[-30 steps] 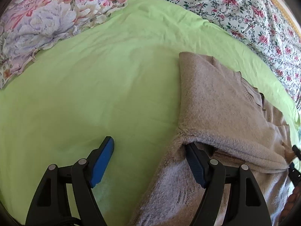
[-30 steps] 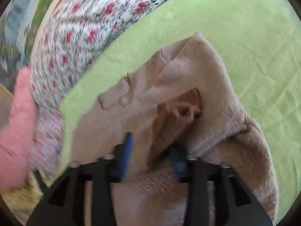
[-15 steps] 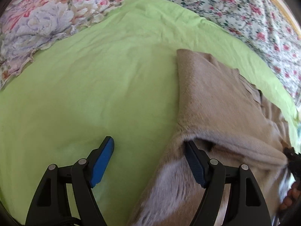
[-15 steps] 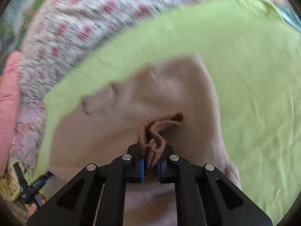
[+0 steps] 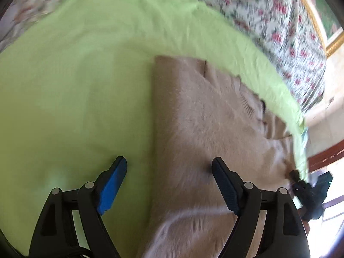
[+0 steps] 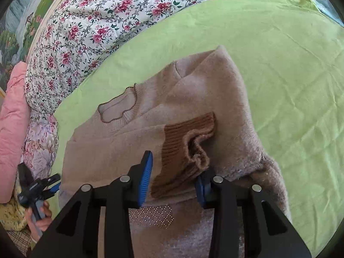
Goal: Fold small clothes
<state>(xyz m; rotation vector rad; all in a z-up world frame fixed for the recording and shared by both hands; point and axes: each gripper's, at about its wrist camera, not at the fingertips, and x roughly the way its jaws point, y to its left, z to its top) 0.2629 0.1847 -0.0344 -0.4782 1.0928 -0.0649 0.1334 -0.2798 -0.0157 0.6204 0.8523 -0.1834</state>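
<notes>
Looking along my right gripper [image 6: 174, 174], I see its jaws spread apart, one blue pad on each side of the sweater's brown ribbed cuff [image 6: 185, 144], which lies loose between them, not pinched. Just nearer than the cuff, a patch of small studs [image 6: 153, 216] shows on the sweater. The beige sweater [image 6: 193, 99] itself lies on the green sheet [image 6: 290, 75], one sleeve folded in across its body so the cuff rests on top; its scalloped neckline [image 6: 119, 108] sits beyond the cuff, to the left.

My left gripper [image 5: 169, 182] is wide open, straddling the sweater's [image 5: 204, 118] straight folded edge: one finger over the bare green sheet [image 5: 75, 75], the other over the beige knit. That view is blurred, so I cannot tell whether either pad touches the fabric.

Beyond the sweater, past the far edge of the sheet, lies a floral quilt [image 6: 103, 21], with a pink cushion [image 6: 13, 118] left of it.
</notes>
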